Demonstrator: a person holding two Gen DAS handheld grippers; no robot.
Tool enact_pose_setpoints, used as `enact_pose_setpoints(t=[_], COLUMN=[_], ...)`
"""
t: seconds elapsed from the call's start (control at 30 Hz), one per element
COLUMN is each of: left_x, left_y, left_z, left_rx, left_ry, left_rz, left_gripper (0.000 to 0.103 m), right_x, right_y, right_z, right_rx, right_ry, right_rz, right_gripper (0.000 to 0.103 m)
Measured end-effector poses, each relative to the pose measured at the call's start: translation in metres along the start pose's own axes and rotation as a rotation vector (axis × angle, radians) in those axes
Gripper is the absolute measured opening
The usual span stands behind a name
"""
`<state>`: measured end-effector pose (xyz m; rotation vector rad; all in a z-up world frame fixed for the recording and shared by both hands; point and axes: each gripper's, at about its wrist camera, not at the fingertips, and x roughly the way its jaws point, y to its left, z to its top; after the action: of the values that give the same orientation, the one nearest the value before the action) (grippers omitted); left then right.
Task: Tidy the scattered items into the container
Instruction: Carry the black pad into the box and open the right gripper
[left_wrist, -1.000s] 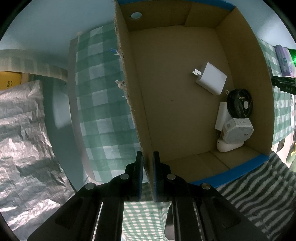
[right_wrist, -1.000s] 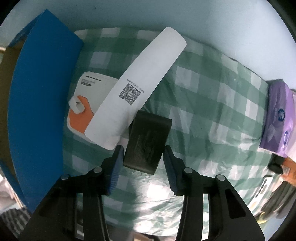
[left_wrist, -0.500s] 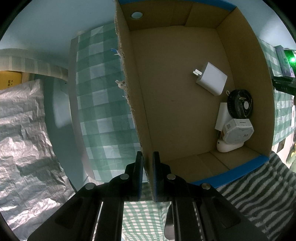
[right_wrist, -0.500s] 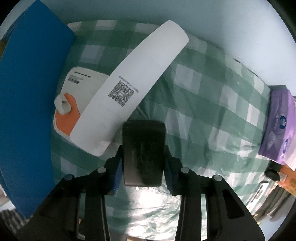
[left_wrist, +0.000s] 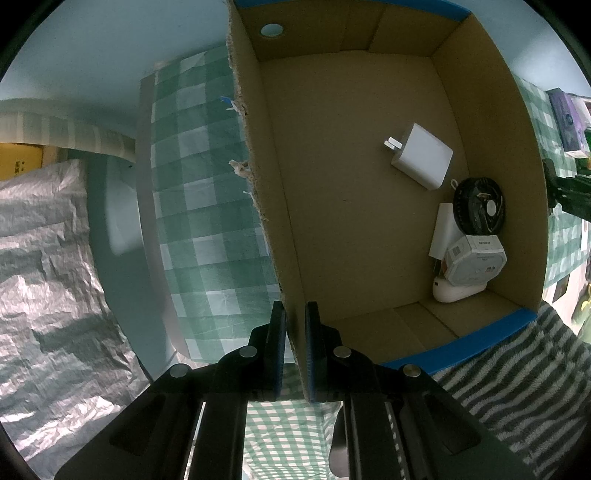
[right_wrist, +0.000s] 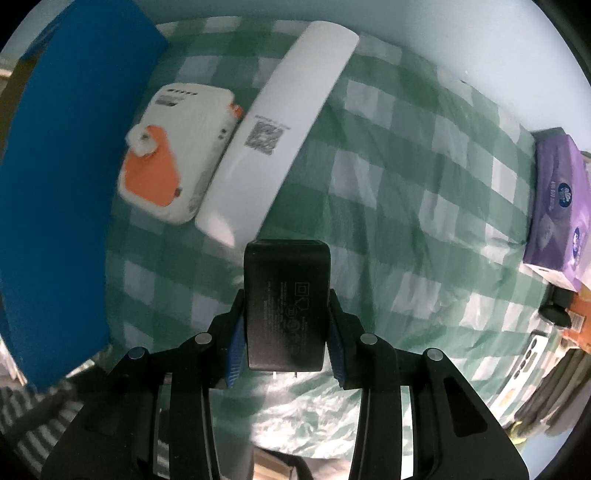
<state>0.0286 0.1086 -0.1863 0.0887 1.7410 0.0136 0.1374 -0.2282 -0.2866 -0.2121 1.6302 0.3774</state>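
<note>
Since the earlier frame, the black charger (right_wrist: 287, 306) had been clamped between the right gripper (right_wrist: 286, 332) jaws and squared up. At the left, the box (left_wrist: 369, 206) wall was pinched in the narrow jaws of the left gripper (left_wrist: 293, 350). An orange-white device (right_wrist: 173, 151) and a white bar (right_wrist: 280, 125) lay on the checked cloth (right_wrist: 406, 192) beside the box's blue wall.
</note>
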Motion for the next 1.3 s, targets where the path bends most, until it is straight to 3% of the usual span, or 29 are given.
enact_pose_setpoints(t=[0.53,0.77,1.3], left_x=[0.001,0.001,0.000], left_y=[-0.002,-0.002,-0.002], left_z=[0.000,0.001,0.001], left_rx=[0.003,0.003,0.016], left_ry=[-0.003,-0.003,-0.013], left_rz=[0.001,-0.001,-0.002], left_gripper=[0.008,0.008,0.009], right_x=[-0.080,-0.113,-0.115], right_y=[0.049,0.089,0.175], right_z=[-0.012,-0.014,-0.009], right_rx=[-0.130,-0.215,-0.411], right_ry=[-0.102,-0.129,-0.127], right_rz=[0.063,0.100,0.126], right_gripper=[0.037,0.037,0.037])
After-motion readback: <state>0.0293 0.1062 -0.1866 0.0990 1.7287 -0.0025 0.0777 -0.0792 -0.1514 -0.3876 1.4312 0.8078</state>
